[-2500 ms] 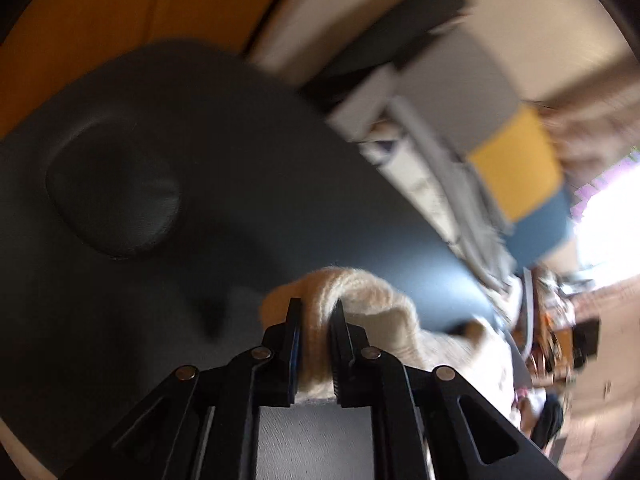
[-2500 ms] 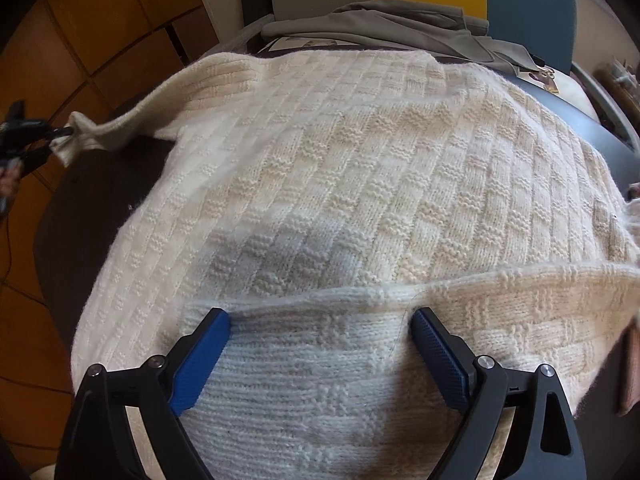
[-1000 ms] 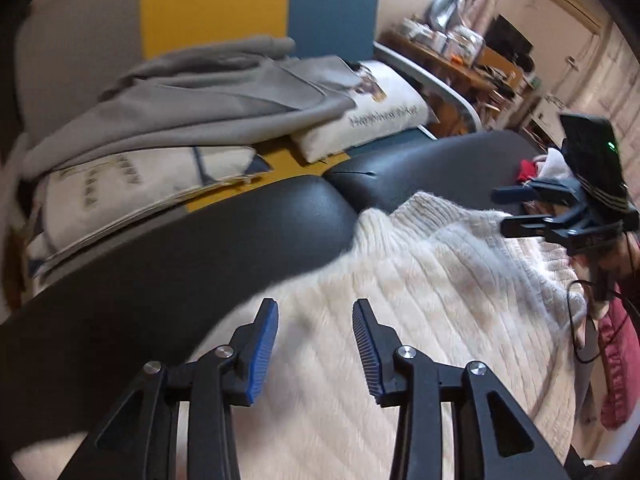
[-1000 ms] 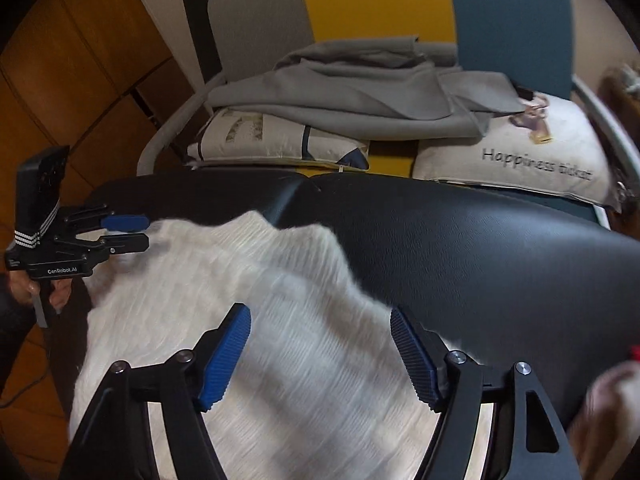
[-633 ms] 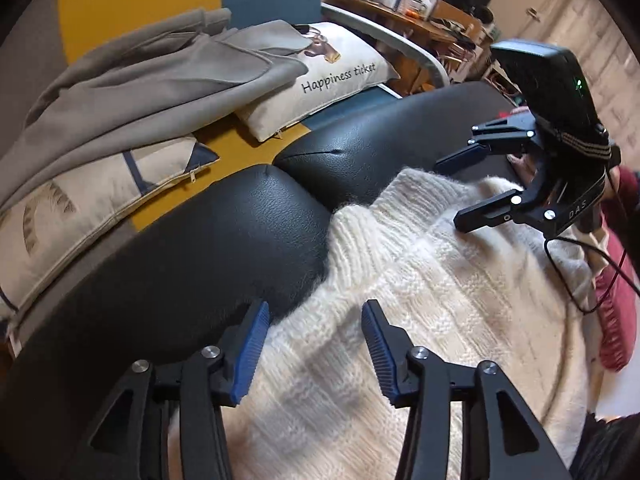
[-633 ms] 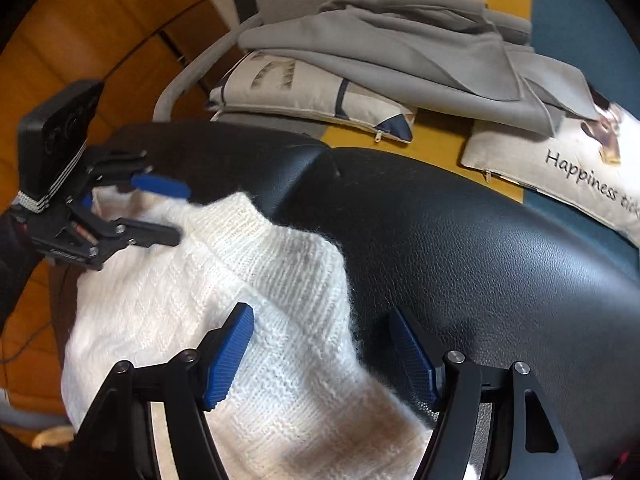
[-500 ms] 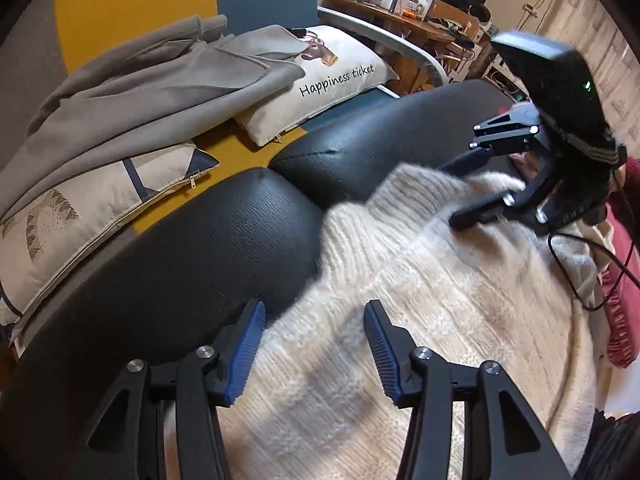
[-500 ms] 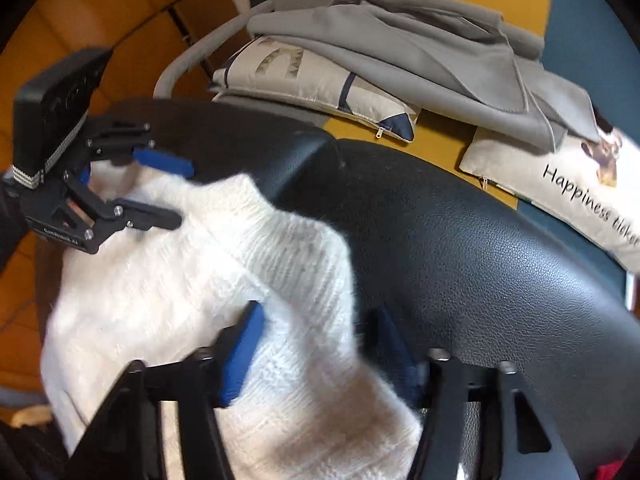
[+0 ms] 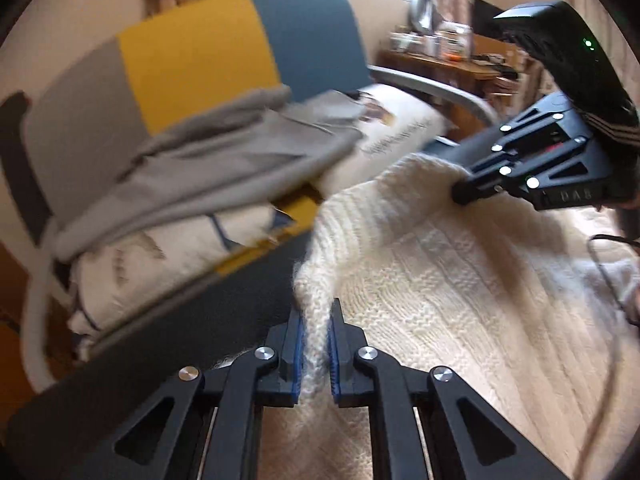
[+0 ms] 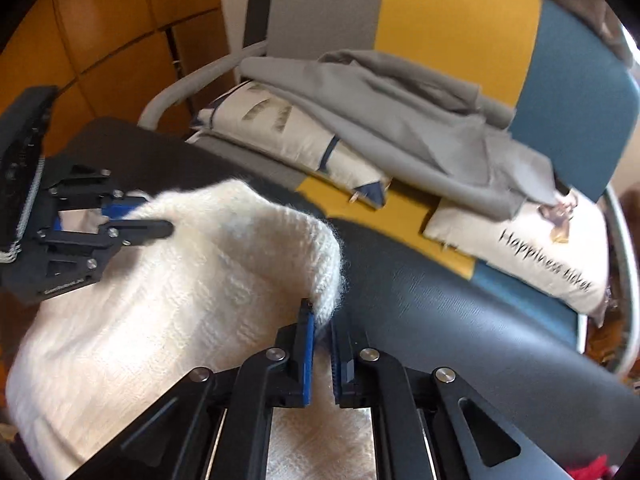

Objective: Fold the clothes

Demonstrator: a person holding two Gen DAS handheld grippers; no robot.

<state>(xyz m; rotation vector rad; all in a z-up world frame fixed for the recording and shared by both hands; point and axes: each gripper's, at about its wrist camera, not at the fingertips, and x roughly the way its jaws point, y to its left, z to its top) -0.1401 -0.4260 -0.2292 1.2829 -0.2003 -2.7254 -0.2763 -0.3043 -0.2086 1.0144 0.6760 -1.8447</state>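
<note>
Sweater point(image 9: 460, 292), cream and chunky-knit, lies spread over a black padded surface point(image 10: 460, 320), its ribbed edge lifted at two corners. In the left wrist view the left claw point(image 9: 315, 340) sits at 6 o'clock, its blue-padded fingers clenched on a bunched fold of that edge. At 2 o'clock in the same view the right claw point(image 9: 460, 194) bites the far corner of the ribbed edge. From the right wrist view, the right claw point(image 10: 322, 340) at 6 o'clock pinches a fluffy corner of the sweater point(image 10: 180, 280), fingers nearly together with knit between them, while the left claw point(image 10: 156, 222) at 9 o'clock grips the other corner. Beyond the black surface, toward 12 o'clock, a grey, yellow and blue chair point(image 10: 452, 28) carries a grey garment point(image 10: 400, 112) draped over two printed cushions point(image 10: 532, 240).
</note>
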